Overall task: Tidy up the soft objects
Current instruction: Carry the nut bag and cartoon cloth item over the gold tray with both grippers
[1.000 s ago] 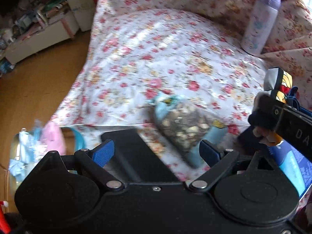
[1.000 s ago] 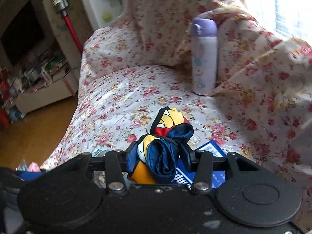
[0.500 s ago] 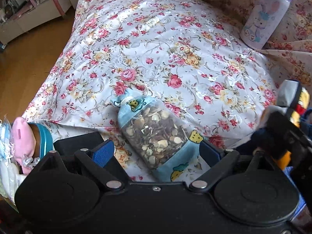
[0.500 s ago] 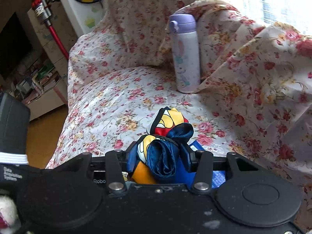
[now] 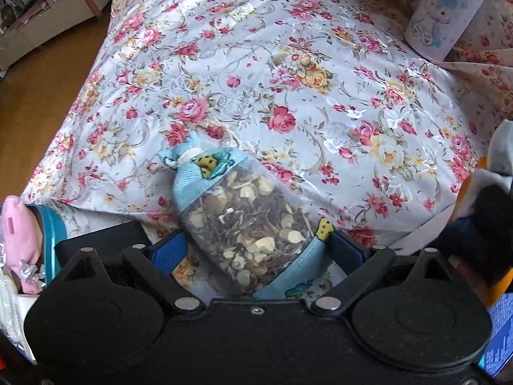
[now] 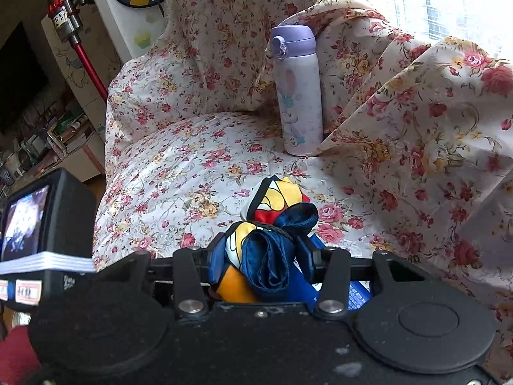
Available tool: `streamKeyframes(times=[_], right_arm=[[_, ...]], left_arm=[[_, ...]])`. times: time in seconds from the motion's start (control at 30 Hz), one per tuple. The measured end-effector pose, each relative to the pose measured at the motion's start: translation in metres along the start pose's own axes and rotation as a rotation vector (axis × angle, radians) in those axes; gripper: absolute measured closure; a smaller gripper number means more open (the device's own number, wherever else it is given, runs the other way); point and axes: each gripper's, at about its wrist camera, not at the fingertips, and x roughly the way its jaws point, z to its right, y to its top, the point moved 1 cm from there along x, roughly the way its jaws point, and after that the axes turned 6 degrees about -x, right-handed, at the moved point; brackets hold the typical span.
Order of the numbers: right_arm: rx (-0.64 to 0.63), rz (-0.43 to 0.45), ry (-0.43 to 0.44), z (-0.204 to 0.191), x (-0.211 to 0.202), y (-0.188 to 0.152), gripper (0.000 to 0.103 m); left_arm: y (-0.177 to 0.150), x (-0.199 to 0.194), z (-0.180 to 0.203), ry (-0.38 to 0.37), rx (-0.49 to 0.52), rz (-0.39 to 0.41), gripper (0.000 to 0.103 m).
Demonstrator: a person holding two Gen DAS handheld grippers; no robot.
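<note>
A light-blue pouch with a clear window full of dried bits (image 5: 247, 218) lies on the floral sofa seat (image 5: 288, 73). My left gripper (image 5: 253, 250) is open, its blue pads on either side of the pouch's lower end. My right gripper (image 6: 266, 256) is shut on a bunched satin scarf in navy, yellow and red (image 6: 269, 240), held above the seat. The scarf and right gripper show at the right edge of the left wrist view (image 5: 481, 218).
A lilac-capped drink bottle (image 6: 298, 93) stands at the back of the seat against the floral cover; it also shows in the left wrist view (image 5: 445, 16). A blue booklet (image 6: 356, 292) lies under the scarf. A pink soft item (image 5: 19, 234) sits at lower left. Wooden floor lies left.
My left gripper has moved forward and down over the pouch, so the pouch now lies between its open pads. The right gripper still holds the scarf and has shifted a little.
</note>
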Motion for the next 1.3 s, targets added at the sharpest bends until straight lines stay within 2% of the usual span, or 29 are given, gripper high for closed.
streamKeyframes(times=[0.07,0.13,0.2,0.27,0.37,0.63,0.83,1.1,1.3], right_arm=[[0.001,-0.002,0.000,0.000,0.001,0.000,0.058],[0.000,-0.002,-0.002,0.000,0.001,0.000,0.058],[-0.001,0.000,-0.004,0.000,0.002,0.000,0.058],[-0.004,0.005,-0.008,-0.001,0.002,-0.001,0.058],[-0.014,0.017,-0.016,-0.002,0.002,-0.002,0.058],[-0.006,0.032,-0.030,0.002,0.003,-0.001,0.058],[-0.051,0.049,-0.046,-0.004,0.002,-0.005,0.058],[-0.153,0.079,-0.031,-0.020,0.000,-0.012,0.058],[-0.222,0.098,-0.025,-0.032,0.000,-0.019,0.058]], left_arm=[[0.002,0.004,0.001,-0.017,0.001,-0.011,0.012],[0.003,0.005,0.000,-0.044,-0.006,-0.016,0.019],[0.003,0.002,-0.001,-0.059,-0.007,-0.008,0.033],[0.003,-0.003,-0.001,-0.069,-0.001,0.011,0.040],[0.002,-0.012,-0.002,-0.074,0.013,0.036,0.045],[-0.002,-0.051,-0.010,-0.079,0.023,0.113,0.045],[-0.015,-0.081,-0.031,-0.081,0.018,0.147,0.045],[-0.043,-0.102,-0.085,-0.047,-0.023,0.152,0.045],[-0.063,-0.111,-0.142,-0.003,-0.106,0.151,0.045]])
